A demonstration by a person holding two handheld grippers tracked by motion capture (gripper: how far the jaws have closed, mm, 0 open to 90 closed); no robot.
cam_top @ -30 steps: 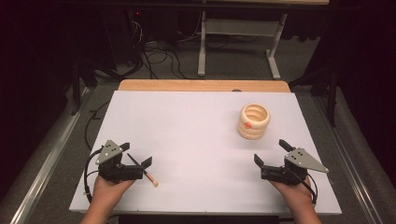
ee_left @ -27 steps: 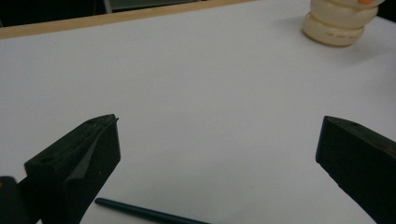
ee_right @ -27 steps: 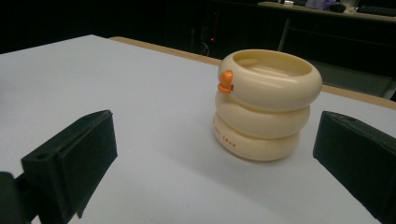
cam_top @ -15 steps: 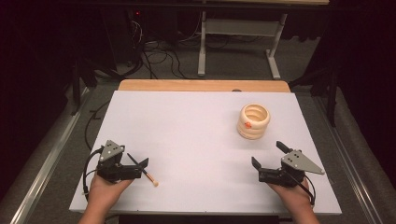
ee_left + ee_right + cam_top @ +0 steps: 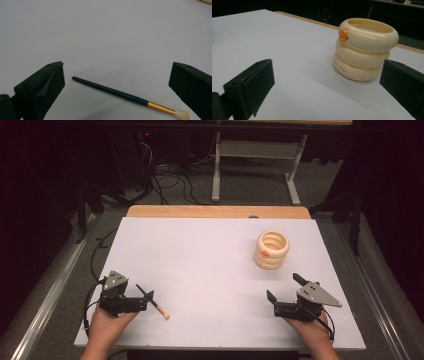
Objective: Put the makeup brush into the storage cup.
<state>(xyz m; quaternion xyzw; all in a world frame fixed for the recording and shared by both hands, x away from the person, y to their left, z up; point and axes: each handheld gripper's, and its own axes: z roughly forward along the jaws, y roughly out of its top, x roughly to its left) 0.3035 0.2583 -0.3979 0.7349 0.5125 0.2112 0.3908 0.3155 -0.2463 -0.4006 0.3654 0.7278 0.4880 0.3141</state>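
Observation:
A thin make-up brush point(image 5: 155, 306) point(image 5: 112, 91) with a dark handle, gold ferrule and pale tip lies flat on the white table near the front left. My left gripper point(image 5: 149, 301) point(image 5: 117, 70) is open wide, low over the table, with the brush lying between its jaws and untouched. A cream ringed duck-shaped cup point(image 5: 272, 250) point(image 5: 364, 50) with an orange beak stands upright at the right. My right gripper point(image 5: 284, 287) point(image 5: 328, 66) is open and empty, just in front of the cup and pointing at it.
The white table top point(image 5: 210, 255) has a wooden strip point(image 5: 215, 211) along its far edge. Beyond it are a dark floor, cables point(image 5: 170, 175) and a metal desk frame point(image 5: 255, 155). Both grippers sit close to the near table edge.
Both hands have drifted slightly toward the near edge. The brush and the cup have not moved, and both grippers have stayed open.

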